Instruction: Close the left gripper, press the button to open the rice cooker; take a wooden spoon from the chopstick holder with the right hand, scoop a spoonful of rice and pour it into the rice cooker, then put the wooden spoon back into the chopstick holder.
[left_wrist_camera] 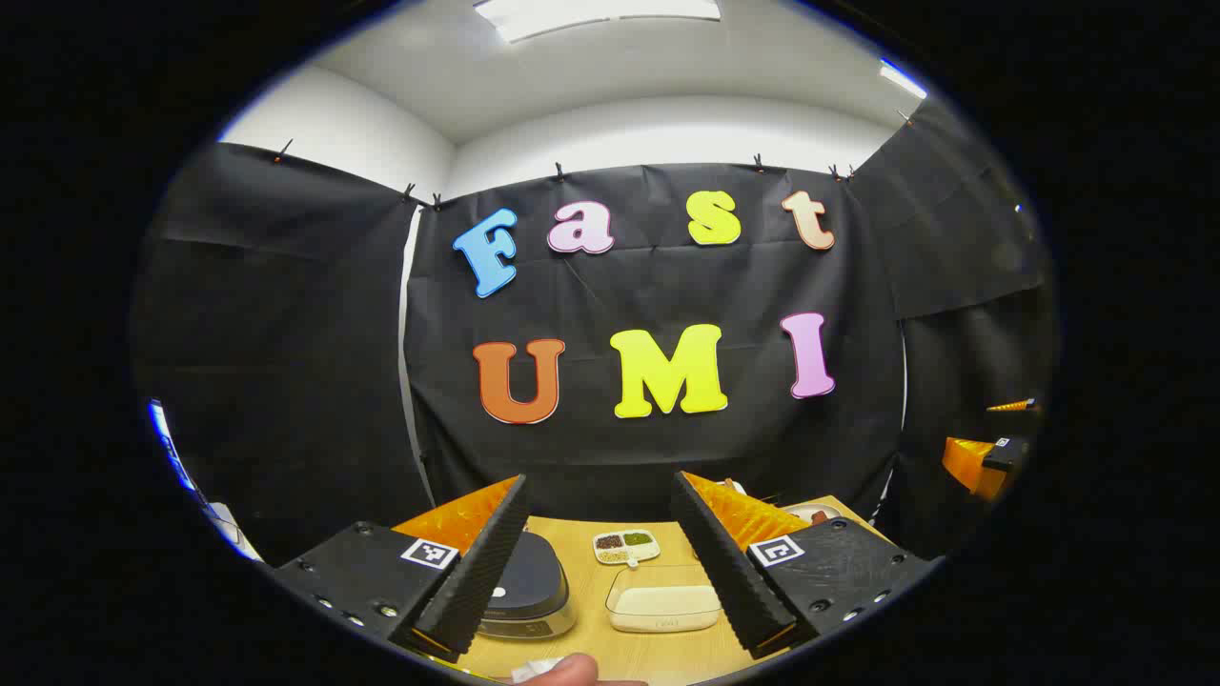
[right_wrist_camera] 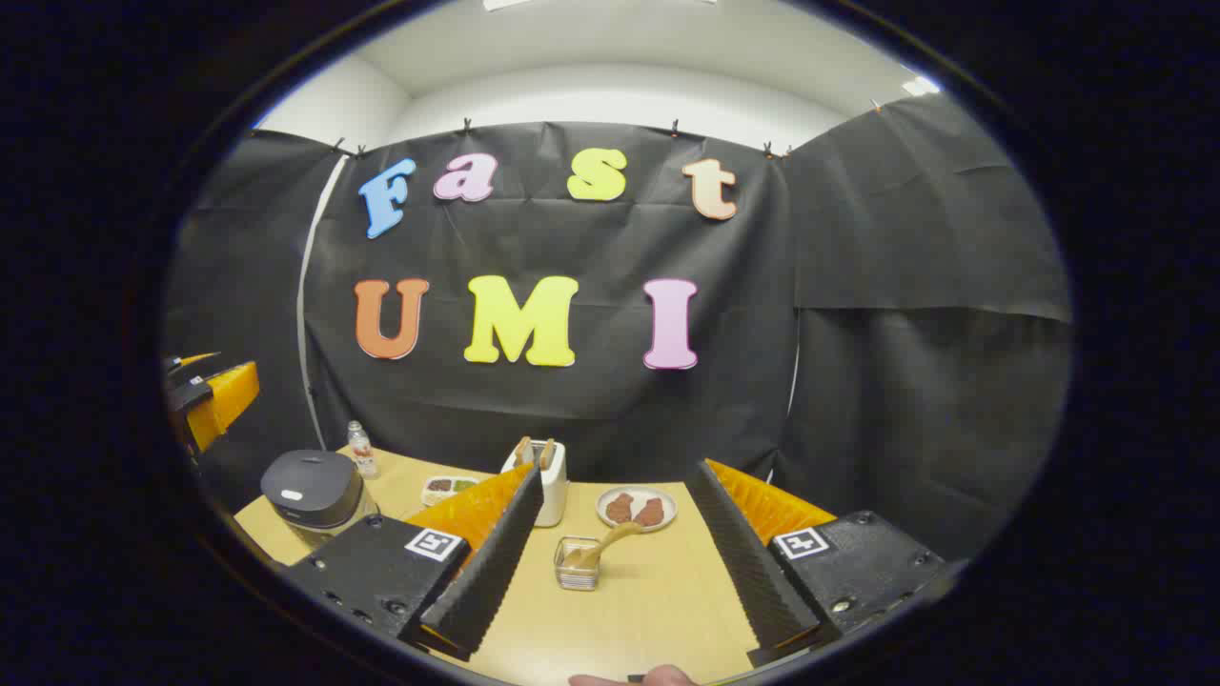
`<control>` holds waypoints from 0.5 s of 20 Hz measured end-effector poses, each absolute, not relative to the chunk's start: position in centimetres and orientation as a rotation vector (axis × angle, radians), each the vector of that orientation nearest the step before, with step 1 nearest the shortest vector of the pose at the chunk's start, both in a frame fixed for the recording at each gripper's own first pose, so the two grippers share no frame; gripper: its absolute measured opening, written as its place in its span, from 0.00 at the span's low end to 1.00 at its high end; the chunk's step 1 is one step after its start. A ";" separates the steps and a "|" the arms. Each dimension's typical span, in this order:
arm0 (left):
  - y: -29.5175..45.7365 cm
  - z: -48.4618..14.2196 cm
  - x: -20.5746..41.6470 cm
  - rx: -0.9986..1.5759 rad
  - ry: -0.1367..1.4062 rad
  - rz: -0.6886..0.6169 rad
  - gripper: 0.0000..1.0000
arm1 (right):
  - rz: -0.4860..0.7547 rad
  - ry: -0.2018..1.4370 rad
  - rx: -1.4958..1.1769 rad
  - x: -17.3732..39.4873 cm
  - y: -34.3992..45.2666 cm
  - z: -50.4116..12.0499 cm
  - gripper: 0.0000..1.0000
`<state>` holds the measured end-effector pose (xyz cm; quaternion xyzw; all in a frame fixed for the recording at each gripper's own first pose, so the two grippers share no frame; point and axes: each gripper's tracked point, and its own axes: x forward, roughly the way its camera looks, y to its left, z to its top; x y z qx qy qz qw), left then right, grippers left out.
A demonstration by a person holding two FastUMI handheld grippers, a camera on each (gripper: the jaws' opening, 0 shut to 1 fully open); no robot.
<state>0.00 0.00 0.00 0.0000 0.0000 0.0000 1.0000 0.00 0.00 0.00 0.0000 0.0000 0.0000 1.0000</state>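
The rice cooker (left_wrist_camera: 529, 591), dark-topped with its lid down, sits low in the left gripper view, partly behind one finger of my open left gripper (left_wrist_camera: 600, 481). Beside it stands a clear tray of white rice (left_wrist_camera: 664, 607). In the right gripper view the rice cooker (right_wrist_camera: 310, 488) is at the table's left. A wooden spoon (right_wrist_camera: 615, 541) leans out of the small clear chopstick holder (right_wrist_camera: 578, 564), which stands between the fingers of my open right gripper (right_wrist_camera: 618, 472), farther off. Both grippers are held above the table and hold nothing.
On the wooden table (right_wrist_camera: 658, 591) are a white toaster (right_wrist_camera: 543, 476), a plate with brown pieces (right_wrist_camera: 637, 508), a divided dish of grains (right_wrist_camera: 448, 488) and a small bottle (right_wrist_camera: 360, 450). The other gripper shows at each view's edge (left_wrist_camera: 991, 448) (right_wrist_camera: 205, 391).
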 end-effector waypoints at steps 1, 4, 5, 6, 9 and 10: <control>0.0 -0.2 0.0 -0.003 0.005 0.002 0.95 | -0.005 0.000 -0.003 0.1 0.1 0.0 1.00; 0.2 -0.6 0.2 0.009 0.019 0.002 0.95 | -0.008 -0.005 -0.008 0.4 0.1 0.3 1.00; 0.3 -0.8 0.4 0.011 0.019 0.003 0.95 | -0.009 -0.006 -0.009 0.4 0.1 0.3 1.00; 0.3 -0.9 0.6 0.010 0.024 0.002 0.95 | -0.011 -0.006 -0.011 0.4 0.2 0.4 1.00; 0.6 -0.6 0.8 -0.007 0.021 0.001 0.95 | -0.010 -0.003 -0.018 0.4 0.4 0.2 1.00; 0.6 -0.6 0.7 -0.013 0.024 0.003 0.95 | -0.008 -0.004 -0.020 0.3 0.5 0.3 1.00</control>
